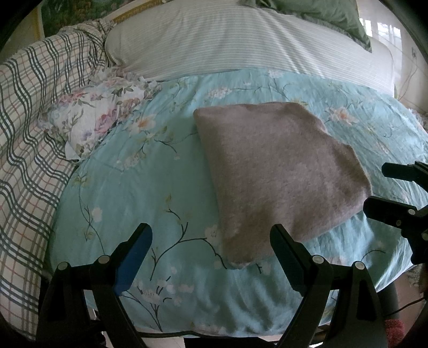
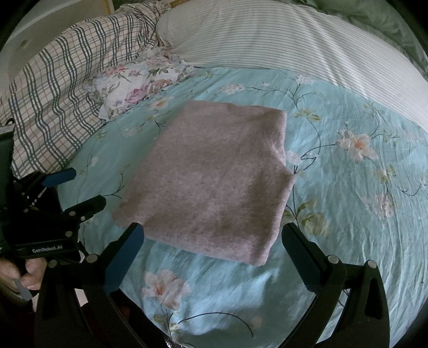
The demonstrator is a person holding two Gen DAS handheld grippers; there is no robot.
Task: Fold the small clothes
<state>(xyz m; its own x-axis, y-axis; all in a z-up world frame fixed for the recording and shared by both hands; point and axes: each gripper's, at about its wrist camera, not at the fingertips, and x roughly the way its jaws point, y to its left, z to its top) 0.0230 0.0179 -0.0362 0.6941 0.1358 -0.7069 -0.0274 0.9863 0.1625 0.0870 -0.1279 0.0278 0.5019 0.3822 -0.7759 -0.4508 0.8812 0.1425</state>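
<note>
A folded mauve-pink knitted garment (image 1: pixel 278 176) lies flat as a neat rectangle on the light blue floral bedspread (image 1: pixel 149 187); it also shows in the right wrist view (image 2: pixel 214 182). My left gripper (image 1: pixel 211 238) is open and empty, just in front of the garment's near left corner. My right gripper (image 2: pixel 211 238) is open and empty, at the garment's near edge. The right gripper also shows at the right edge of the left wrist view (image 1: pixel 374 187), beside the garment's right side. The left gripper shows in the right wrist view (image 2: pixel 85 187), left of the garment.
A crumpled floral cloth (image 1: pixel 99 120) lies at the back left of the bedspread. A checked blanket (image 1: pixel 32 133) is heaped along the left. A striped pillow (image 1: pixel 240 42) and a green pillow (image 1: pixel 331 16) lie across the back. The bed's front edge is close below.
</note>
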